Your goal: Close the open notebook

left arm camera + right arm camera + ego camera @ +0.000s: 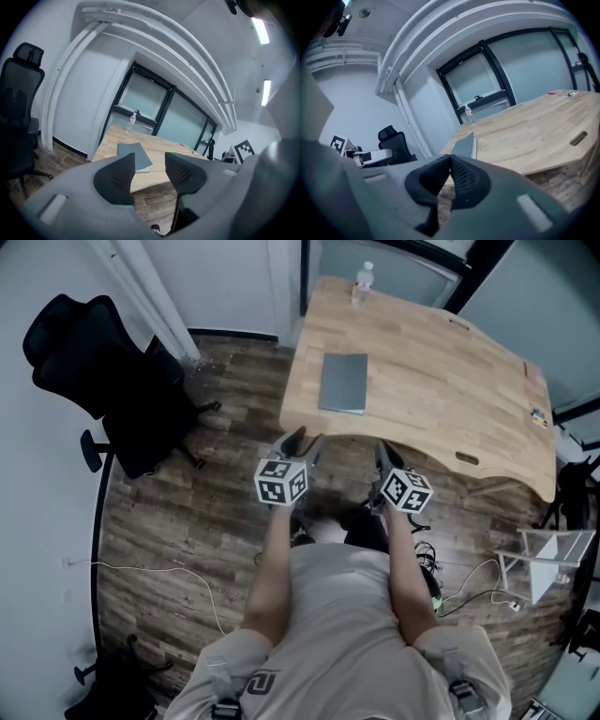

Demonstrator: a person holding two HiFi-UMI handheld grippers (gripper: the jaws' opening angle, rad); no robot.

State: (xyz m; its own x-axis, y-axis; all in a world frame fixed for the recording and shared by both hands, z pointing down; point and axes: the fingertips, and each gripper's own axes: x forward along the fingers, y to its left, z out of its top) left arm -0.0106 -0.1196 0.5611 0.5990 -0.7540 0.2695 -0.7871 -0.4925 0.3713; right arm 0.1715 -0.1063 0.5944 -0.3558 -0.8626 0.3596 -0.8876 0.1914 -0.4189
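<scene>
Head view: grey notebook [343,382] lay flat on the wooden table [441,381] in the upper middle of the frame, cover up, no pages showing; it looked shut to me. Its lower edge sat near the table's curved near rim; bare wood ran wide to the right; a water bottle [362,284] stood at the top edge, well apart from it. Left gripper [302,442] and right gripper [382,452] hung at frame centre over the plank floor [187,521], short of the table, touching nothing. Black office chair [103,371] at upper left, well clear.

Left gripper view: jaws stood apart, nothing between them; notebook [133,155] appeared just above the left jaw, on the table's lower-left corner.

Right gripper view: jaws pressed together, pads meeting, nothing caught; notebook [464,145] sat directly above them, seen edge-on at the near corner of the table.

Judgement: closing step appeared done, or not under way; no open cover was left to turn. If a check were wanted, the next move would call for a forward reach over the near rim and a light press on the cover; room was ample to the right, and the nearby rim was the only edge to mind.
</scene>
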